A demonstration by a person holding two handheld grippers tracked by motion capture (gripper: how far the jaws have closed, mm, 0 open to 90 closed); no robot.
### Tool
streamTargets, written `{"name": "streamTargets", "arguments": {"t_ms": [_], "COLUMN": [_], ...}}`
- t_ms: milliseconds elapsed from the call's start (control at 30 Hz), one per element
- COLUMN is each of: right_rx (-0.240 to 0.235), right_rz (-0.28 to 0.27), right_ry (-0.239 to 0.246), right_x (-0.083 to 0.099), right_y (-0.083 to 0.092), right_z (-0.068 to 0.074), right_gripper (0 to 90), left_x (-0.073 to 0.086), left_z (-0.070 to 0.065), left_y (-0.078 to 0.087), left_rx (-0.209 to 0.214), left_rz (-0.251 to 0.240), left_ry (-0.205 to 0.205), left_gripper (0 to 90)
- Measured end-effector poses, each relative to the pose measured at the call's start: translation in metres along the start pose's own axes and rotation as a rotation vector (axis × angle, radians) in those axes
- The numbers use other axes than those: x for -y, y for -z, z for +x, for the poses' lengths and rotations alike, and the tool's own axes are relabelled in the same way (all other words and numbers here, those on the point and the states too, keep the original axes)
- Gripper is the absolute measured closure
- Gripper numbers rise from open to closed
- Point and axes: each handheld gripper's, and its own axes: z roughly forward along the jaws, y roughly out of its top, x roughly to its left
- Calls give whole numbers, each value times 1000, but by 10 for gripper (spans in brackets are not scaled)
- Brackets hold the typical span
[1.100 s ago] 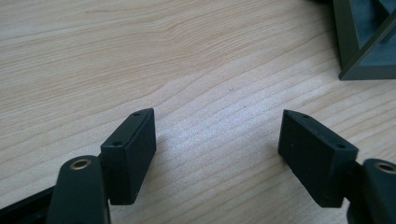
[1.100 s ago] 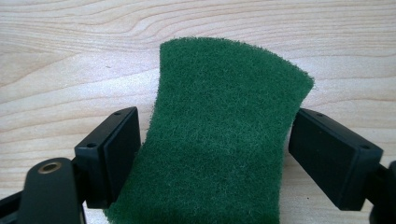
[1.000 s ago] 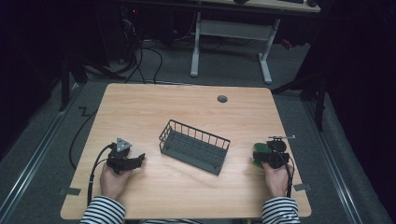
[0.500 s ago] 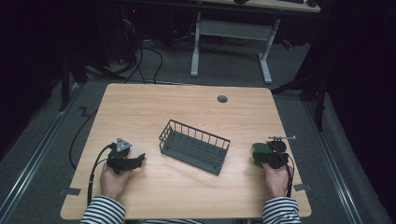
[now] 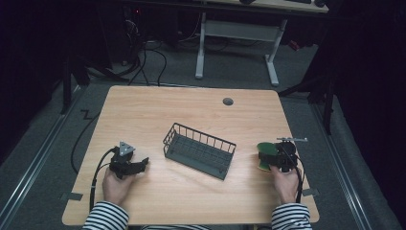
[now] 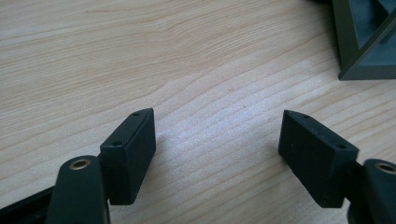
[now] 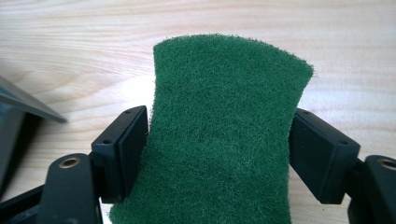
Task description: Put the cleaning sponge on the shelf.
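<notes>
Right now: right gripper (image 7: 219, 140) clamped on green pad (image 7: 224, 135), pad pinched between both jaws, bowed, sticking out past the tips. Seen from high view near table (image 5: 191, 105) right edge, pad (image 5: 265, 154) toward basket (image 5: 198, 151). Left gripper (image 6: 217, 140) spread wide, empty, low over bare wood; basket corner (image 6: 369, 42) just beyond. Open table behind basket.

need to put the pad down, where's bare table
Bare wood runs along the far table edge, broken by one grommet hole, and along the near edge between the hands. The middle holds the wire basket. The left gripper and the right gripper, squeezing the green pad, flank it.
</notes>
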Motion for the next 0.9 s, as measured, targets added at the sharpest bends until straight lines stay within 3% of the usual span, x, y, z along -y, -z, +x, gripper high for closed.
{"name": "streamTargets", "arguments": {"t_ms": [900], "right_rx": [-125], "right_rz": [-121], "right_ry": [130], "right_x": [-26], "right_y": [47], "right_z": [37], "right_gripper": [256], "left_x": [0], "left_z": [0], "left_y": [0], "left_rx": [0], "left_rz": [0], "left_ry": [0], "left_gripper": [280]}}
